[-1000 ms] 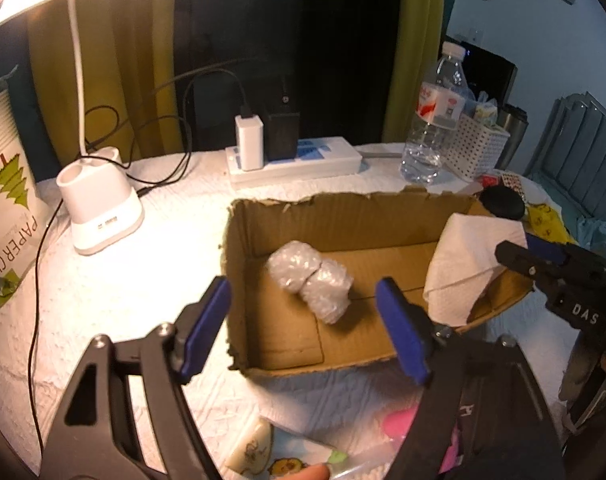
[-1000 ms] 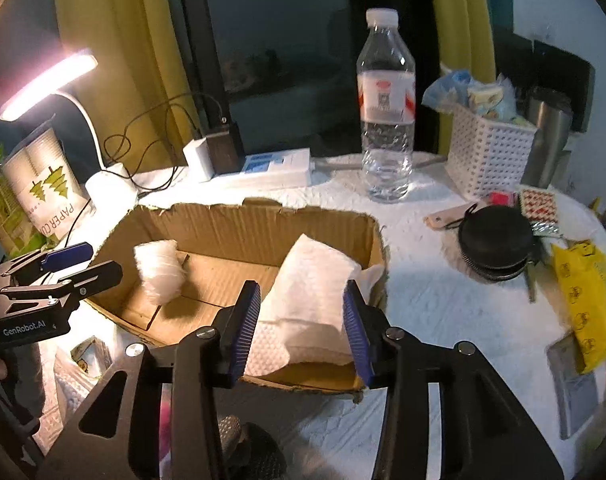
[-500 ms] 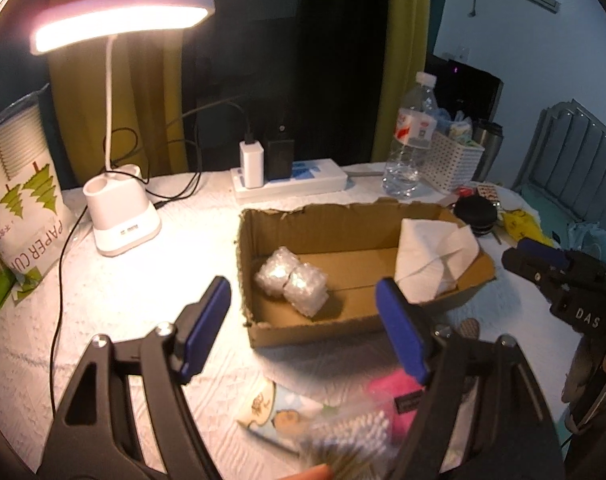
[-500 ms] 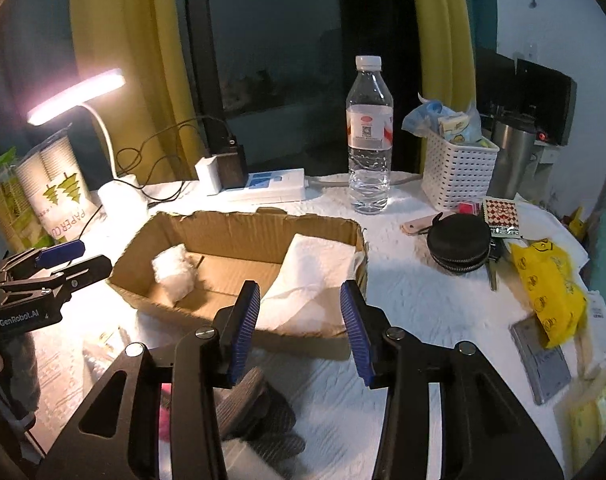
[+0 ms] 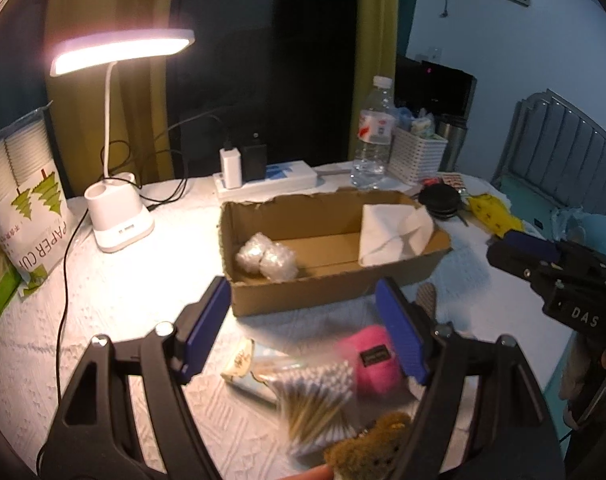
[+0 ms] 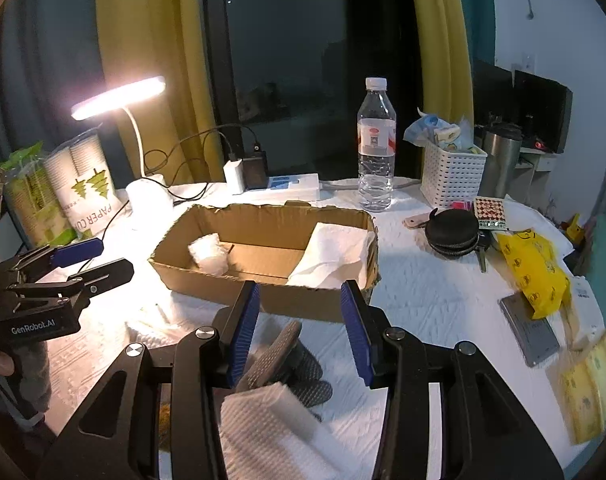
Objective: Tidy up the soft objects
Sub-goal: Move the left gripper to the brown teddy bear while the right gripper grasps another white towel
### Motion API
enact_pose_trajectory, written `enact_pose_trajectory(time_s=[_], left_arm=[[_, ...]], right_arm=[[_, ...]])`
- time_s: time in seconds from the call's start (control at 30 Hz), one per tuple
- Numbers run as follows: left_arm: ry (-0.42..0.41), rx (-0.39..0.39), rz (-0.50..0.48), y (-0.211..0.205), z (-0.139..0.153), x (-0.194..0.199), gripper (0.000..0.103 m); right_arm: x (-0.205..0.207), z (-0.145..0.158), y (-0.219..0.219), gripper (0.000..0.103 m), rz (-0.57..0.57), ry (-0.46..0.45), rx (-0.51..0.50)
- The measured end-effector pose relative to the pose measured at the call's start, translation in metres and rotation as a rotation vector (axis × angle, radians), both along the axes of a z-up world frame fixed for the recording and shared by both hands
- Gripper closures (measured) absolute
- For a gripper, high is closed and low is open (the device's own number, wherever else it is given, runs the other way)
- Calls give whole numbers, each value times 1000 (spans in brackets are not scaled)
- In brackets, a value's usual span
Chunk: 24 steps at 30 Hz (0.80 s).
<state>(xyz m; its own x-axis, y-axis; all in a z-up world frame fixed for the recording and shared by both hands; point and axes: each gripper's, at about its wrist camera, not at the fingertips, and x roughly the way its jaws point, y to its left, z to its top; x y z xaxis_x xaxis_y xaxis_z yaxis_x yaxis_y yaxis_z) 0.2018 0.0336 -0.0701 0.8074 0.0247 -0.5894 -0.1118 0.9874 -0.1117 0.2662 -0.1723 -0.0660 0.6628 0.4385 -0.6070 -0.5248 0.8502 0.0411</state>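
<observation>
An open cardboard box holds a bubble-wrap wad at its left end and a white tissue at its right end. My left gripper is open and empty, held above a bag of cotton swabs, a pink plush piece and a brown fuzzy item. My right gripper is open and empty above a grey mesh glove and a folded white cloth.
A lit desk lamp, paper-cup bags, a power strip with chargers, a water bottle, a white basket, a black round case and yellow packets surround the box on the white tablecloth.
Both grippers have pulled back and up from the box. The tissue now rests inside the box, free of the right gripper. The items in front of the box have come into view.
</observation>
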Motion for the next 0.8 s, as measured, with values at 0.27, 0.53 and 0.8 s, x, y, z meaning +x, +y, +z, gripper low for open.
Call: enact_pose_trajectory(time_s=[0.27,0.53,0.8], left_arm=[[10,9,-31,-16,-5,-20,27],[48,4,-44,-31,-17,-35,27],[91,18,-43,-42,-29,-45,27]], right_arm=[[-21,-6,-7,58,1,7,10],[-36,-17,-13,58,6,31,19],[-44,-31,-16,43,34,63,41]])
